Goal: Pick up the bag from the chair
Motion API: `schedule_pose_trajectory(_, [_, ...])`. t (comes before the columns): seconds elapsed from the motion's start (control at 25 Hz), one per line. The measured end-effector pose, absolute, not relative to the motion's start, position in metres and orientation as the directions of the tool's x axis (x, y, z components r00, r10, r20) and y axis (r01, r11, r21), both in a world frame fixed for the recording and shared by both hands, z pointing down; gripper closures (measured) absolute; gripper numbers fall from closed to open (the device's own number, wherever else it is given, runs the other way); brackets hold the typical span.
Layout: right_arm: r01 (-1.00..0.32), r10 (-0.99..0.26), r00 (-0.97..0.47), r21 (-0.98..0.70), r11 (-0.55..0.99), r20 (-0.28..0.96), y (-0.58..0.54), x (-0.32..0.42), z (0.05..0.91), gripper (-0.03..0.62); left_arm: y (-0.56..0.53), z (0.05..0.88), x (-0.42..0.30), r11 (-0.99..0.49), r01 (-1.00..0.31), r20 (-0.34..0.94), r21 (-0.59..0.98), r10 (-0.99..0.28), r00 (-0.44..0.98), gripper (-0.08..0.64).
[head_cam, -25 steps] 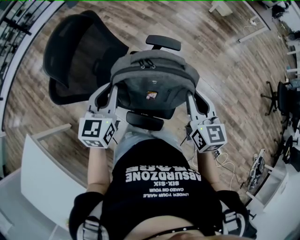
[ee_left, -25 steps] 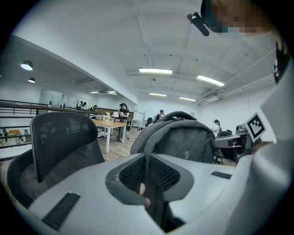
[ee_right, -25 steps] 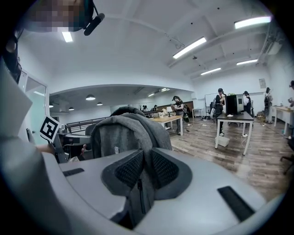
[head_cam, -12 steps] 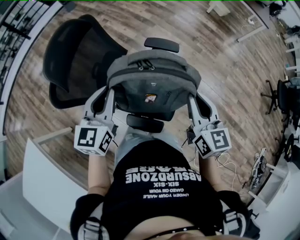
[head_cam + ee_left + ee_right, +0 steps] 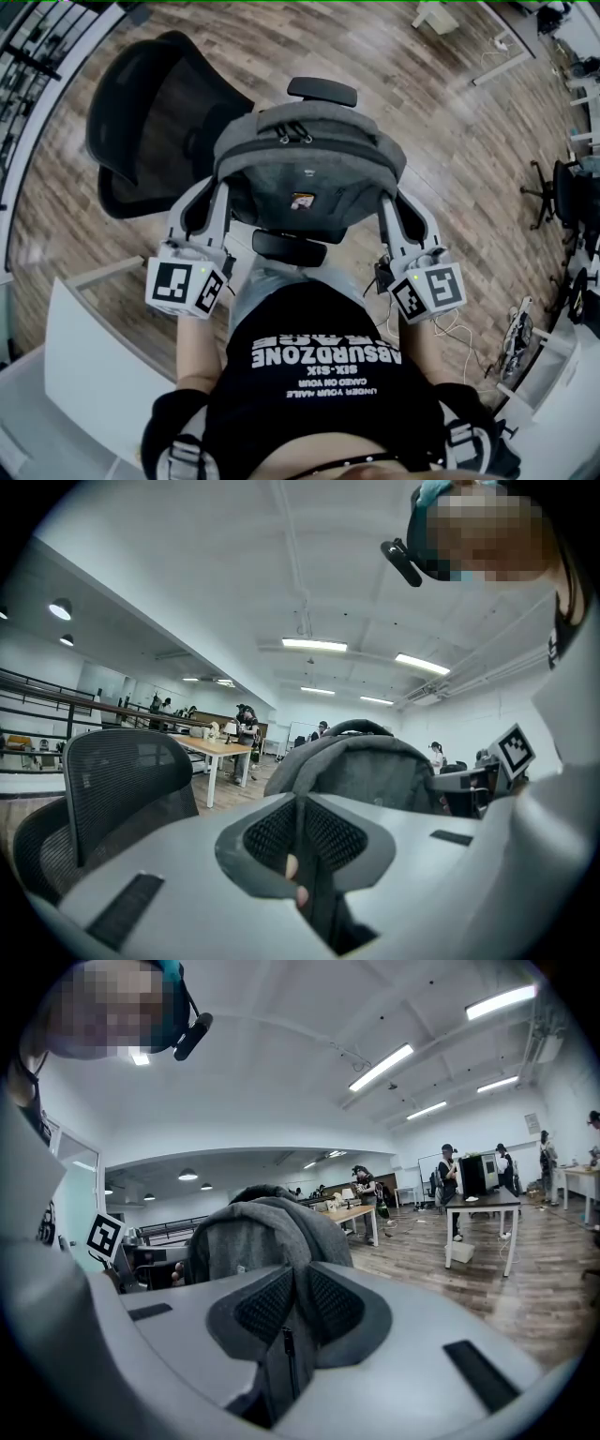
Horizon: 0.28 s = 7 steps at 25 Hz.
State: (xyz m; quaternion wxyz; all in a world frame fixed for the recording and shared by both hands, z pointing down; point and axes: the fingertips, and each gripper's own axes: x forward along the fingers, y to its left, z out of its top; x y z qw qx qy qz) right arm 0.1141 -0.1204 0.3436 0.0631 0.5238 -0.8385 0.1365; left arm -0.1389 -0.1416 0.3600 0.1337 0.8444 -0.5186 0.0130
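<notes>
We hold the grey bag (image 5: 305, 169) between us: the left gripper (image 5: 217, 192) is clenched on its left edge, the right gripper (image 5: 388, 204) on its right. It sits just ahead of both, over the chair (image 5: 141, 112).

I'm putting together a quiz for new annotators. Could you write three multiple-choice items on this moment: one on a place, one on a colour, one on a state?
1. In the head view, where is the chair's mesh backrest relative to the backpack?
A. to its left
B. to its right
C. below it, nearest the person

2. What colour is the backpack?
A. red
B. grey
C. yellow

3. How do the jaws of the left gripper stand?
A. wide apart and empty
B. shut on a cable
C. shut on the backpack

Answers: 1 A, the black mesh lies at the picture's left. 2 B, its shell is grey in every view. 3 C, dark fabric is pinched between the pads in the left gripper view.
</notes>
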Motion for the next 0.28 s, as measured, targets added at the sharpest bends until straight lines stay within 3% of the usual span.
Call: schedule_pose_trajectory(0.28, [-0.899,-0.862,-0.435,-0.172,0.402,0.259,-0.1189,0.1161,0.3484,0.529,-0.1395,0.3630,-0.1367,-0.427,-0.881,0.168,0.203,-0.872,0.461,0.514])
